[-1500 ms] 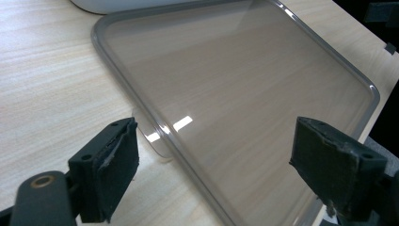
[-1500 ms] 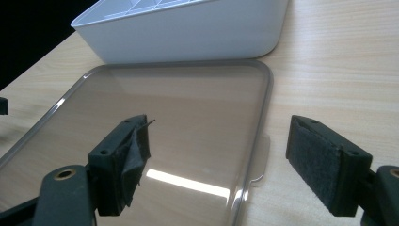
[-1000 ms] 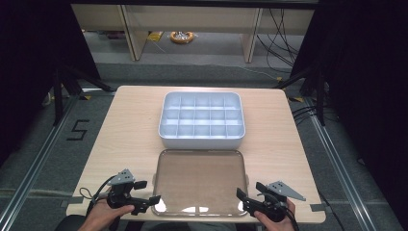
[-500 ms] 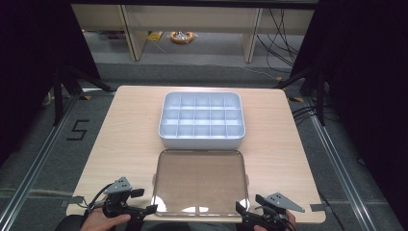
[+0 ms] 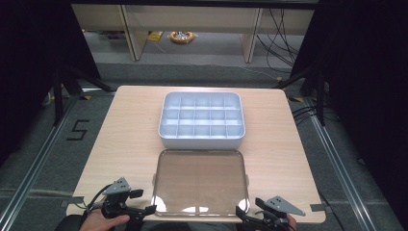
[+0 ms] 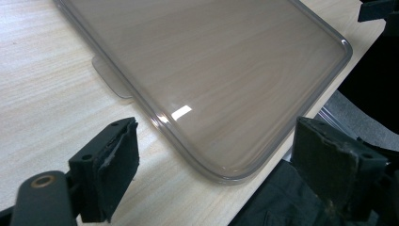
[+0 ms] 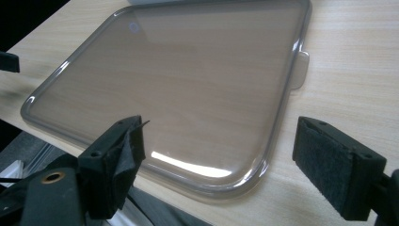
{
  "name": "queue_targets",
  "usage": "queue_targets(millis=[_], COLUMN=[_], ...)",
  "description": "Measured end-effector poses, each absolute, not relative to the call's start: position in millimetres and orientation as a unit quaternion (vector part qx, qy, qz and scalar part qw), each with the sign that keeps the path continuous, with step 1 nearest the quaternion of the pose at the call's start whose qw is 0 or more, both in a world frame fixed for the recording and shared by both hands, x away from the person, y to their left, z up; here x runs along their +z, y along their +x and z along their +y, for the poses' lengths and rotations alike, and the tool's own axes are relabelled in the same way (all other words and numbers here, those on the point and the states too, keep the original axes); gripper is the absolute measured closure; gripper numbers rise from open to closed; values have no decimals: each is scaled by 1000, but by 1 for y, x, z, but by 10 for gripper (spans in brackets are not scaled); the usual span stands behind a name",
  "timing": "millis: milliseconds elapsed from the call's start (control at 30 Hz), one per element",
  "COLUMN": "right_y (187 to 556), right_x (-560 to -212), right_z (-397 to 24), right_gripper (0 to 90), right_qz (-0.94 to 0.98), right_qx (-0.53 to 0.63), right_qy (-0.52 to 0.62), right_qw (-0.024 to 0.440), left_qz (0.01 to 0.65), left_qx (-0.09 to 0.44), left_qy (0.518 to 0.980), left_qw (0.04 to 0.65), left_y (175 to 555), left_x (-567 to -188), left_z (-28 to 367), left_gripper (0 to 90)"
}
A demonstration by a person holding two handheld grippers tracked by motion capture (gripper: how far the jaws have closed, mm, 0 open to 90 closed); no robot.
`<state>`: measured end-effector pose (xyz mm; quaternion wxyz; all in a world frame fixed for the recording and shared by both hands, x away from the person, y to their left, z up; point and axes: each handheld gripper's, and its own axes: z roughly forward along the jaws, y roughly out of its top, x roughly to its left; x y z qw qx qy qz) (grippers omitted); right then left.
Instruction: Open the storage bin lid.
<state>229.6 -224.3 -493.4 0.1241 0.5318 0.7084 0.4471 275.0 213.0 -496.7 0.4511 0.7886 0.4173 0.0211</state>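
Clear lid [image 5: 200, 182] lies flat on wooden table [image 5: 130, 134], grey floor [image 5: 38, 159] around.

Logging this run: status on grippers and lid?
Left gripper and right gripper open, holding nothing, at the lid's near corners. Clear lid flat on table, in front of grey divided box. Nothing in the way.

The lid [image 5: 200, 182] is transparent with a smoky brown-grey tint, and the light wood grain of the table [image 5: 125, 139] shows through it. A white reflection shines near its corner. The table has a pale beige colour with fine streaks. The compartment box [image 5: 202, 120] is light grey, almost white. The left gripper [image 6: 211, 165] and the right gripper [image 7: 216, 165] are black, with dark worn pads [image 6: 120, 160]. The floor [image 5: 43, 144] is dark grey with a black number 5 [image 5: 78, 130].
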Motion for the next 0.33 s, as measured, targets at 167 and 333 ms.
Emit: queue_targets(millis=[167,333], right_y=[228,228], right_x=[-493,-493], right_z=[-221,-223], right_gripper=[183,183], right_qz=[700,698], right_qx=[448,452], right_qy=[547,546], right_qw=[104,106], left_qz=[417,416], left_qx=[17,14], left_qy=[789,791], left_qw=[451,449], left_y=[276,276], left_x=[-497,-496], left_z=[213,213], left_gripper=[151,151])
